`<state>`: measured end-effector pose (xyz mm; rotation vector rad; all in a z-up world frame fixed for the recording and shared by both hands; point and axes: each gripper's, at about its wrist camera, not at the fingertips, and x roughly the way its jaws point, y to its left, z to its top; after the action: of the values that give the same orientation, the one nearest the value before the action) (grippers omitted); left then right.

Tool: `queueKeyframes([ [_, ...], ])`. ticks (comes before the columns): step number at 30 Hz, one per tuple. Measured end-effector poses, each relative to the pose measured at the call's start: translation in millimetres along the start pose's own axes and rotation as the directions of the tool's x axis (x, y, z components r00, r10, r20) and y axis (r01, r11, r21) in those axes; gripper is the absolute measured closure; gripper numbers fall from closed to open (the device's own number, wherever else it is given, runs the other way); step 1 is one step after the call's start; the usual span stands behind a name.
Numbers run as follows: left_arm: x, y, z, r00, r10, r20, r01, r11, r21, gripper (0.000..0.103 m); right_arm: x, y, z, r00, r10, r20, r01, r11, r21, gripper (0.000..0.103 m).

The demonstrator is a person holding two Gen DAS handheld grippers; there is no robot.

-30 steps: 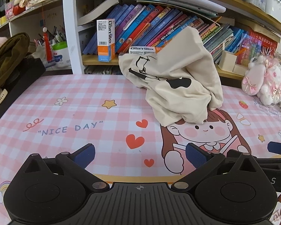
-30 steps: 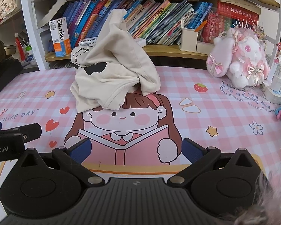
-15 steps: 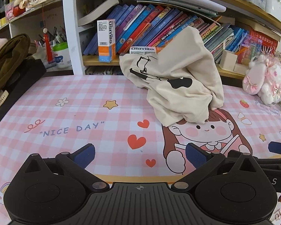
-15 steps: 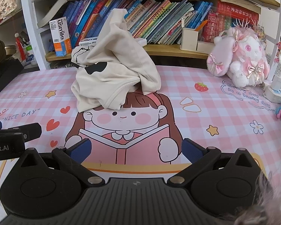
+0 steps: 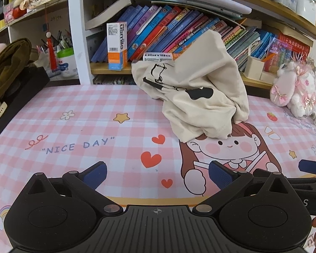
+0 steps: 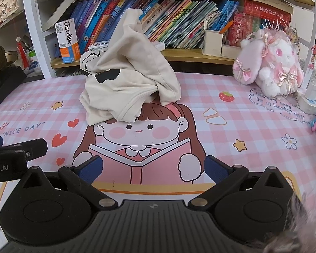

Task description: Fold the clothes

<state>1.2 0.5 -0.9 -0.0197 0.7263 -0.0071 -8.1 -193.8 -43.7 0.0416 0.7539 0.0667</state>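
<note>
Left wrist view: the left gripper (image 5: 157,174), spread wide and empty, faces the crumpled cream garment (image 5: 197,97) heaped ahead and rightward on the tabletop (image 5: 73,126).

Right wrist view: the right gripper (image 6: 152,168), likewise agape and empty, has the garment (image 6: 128,82) ahead, slightly left, seemingly nearer.

"NICE DAY" on mat (image 5: 78,145); "usmile" on box (image 5: 116,45)

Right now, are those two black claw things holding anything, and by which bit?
Nothing is held. The left gripper and right gripper are both open, short of the crumpled cream garment heaped on the pink mat.
</note>
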Motion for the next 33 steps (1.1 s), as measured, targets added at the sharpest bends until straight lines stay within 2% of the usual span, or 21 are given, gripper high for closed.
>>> queueKeyframes([
  [20, -0.9, -2.8, -2.8, 0.999, 0.005, 0.038, -0.006, 1.000, 0.029, 0.000, 2.0, 0.0, 0.4, 1.000, -0.002, 0.003, 0.002, 1.000, -0.003, 0.000],
  [33, 0.7, -2.5, -3.0, 1.000, 0.011, 0.014, -0.012, 0.999, 0.030, 0.000, 2.3, 0.0, 0.5, 1.000, -0.005, 0.002, 0.005, 1.000, 0.001, 0.000],
])
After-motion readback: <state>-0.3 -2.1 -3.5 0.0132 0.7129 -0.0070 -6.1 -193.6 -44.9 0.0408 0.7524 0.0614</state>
